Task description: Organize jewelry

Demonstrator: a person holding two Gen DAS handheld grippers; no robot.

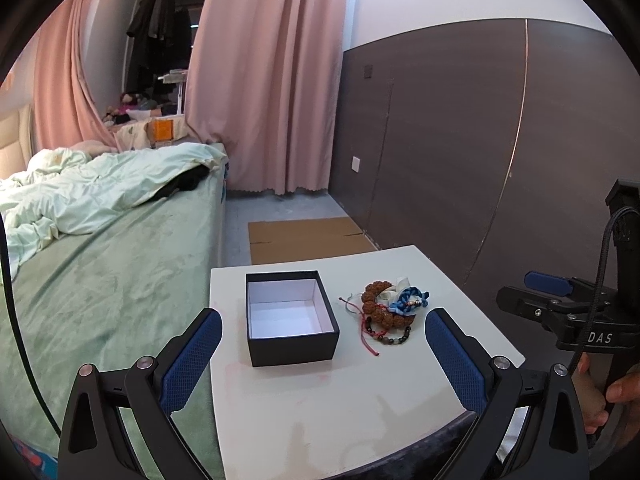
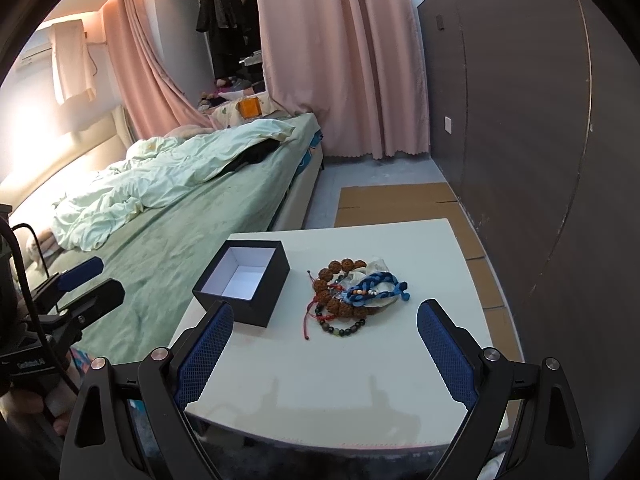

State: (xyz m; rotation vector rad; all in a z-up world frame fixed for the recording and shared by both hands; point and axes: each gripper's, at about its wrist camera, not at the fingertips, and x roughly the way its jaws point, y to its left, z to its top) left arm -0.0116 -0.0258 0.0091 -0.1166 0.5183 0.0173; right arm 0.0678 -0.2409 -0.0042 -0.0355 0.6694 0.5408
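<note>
- Both grippers, left gripper (image 1: 323,350) and right gripper (image 2: 325,344), hover with jaws spread wide, holding nothing.
- Bracelet pile (image 2: 354,296) lies straight ahead of the right gripper, just right of the open box (image 2: 244,280); right looks nearer.

The letters "DAS" stand in pale print on the black body of the right gripper (image 1: 560,300), seen at about four o'clock in the left wrist view. In the right wrist view, a small pale label on the left gripper (image 2: 76,280), near eight o'clock, is too blurred to read.
</note>
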